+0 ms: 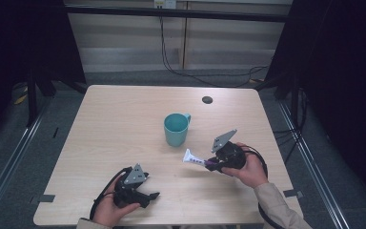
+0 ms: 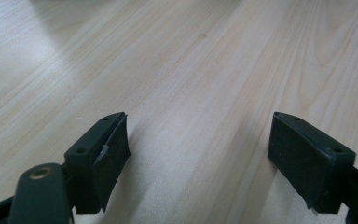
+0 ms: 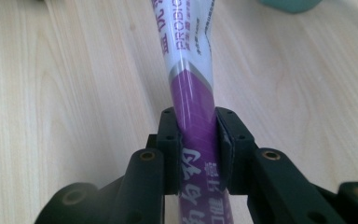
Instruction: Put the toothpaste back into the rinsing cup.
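A white and purple toothpaste tube (image 1: 194, 159) (image 3: 193, 88) sticks out leftward from my right gripper (image 1: 213, 164), whose jaws are shut on the tube's purple end (image 3: 198, 140). The tube is lifted a little off the wooden table (image 1: 124, 119). A teal mug (image 1: 176, 129) stands upright just beyond it, near the table's middle; its base shows at the top edge of the right gripper view (image 3: 289, 4). My left gripper (image 1: 150, 196) rests low at the table's front left, open, with bare wood between its pads (image 2: 198, 158).
A small dark round hole (image 1: 207, 99) sits in the tabletop at the far right. Cables hang over the floor behind the table. Dark frames stand at both sides. The table's front edge lies close under both hands.
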`<state>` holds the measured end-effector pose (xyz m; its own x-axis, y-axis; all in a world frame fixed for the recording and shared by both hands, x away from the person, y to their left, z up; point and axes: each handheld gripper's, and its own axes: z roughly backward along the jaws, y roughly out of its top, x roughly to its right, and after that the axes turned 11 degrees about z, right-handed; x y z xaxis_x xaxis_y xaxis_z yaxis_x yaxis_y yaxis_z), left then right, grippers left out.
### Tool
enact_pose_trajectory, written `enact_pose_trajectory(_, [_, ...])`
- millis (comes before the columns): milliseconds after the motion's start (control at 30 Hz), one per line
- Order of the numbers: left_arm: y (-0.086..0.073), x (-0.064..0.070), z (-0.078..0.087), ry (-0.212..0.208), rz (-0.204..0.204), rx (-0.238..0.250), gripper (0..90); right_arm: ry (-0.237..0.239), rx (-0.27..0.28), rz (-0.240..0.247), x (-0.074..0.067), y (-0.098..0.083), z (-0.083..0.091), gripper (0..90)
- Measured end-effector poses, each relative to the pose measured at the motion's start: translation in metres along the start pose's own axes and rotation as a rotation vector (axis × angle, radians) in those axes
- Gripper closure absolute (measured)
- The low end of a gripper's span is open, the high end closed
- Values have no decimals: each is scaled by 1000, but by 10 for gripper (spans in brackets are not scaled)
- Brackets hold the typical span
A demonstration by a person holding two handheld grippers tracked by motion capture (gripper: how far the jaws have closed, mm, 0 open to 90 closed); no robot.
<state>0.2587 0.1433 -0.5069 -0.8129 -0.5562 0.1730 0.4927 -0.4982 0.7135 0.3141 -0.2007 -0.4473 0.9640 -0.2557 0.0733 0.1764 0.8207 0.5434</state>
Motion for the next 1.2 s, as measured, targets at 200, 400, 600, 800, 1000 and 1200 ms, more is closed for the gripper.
enact_pose_trajectory(200, [0,0,0,1,0,1,201,-22,93,-42,3,-1,11,728])
enact_pose_trajectory(400, [0,0,0,0,0,0,201,-54,150,-66,7,1,18,728])
enact_pose_trajectory(600, [0,0,0,0,1,0,201,-72,205,-105,10,1,21,729])
enact_pose_trajectory(800, [0,0,0,0,0,0,201,-90,261,-131,12,2,26,728])
enact_pose_trajectory(1000, [0,0,0,0,0,0,201,-107,295,-147,13,5,28,728])
enact_pose_trajectory(1200, [0,0,0,0,0,0,201,-119,353,-175,17,7,31,728])
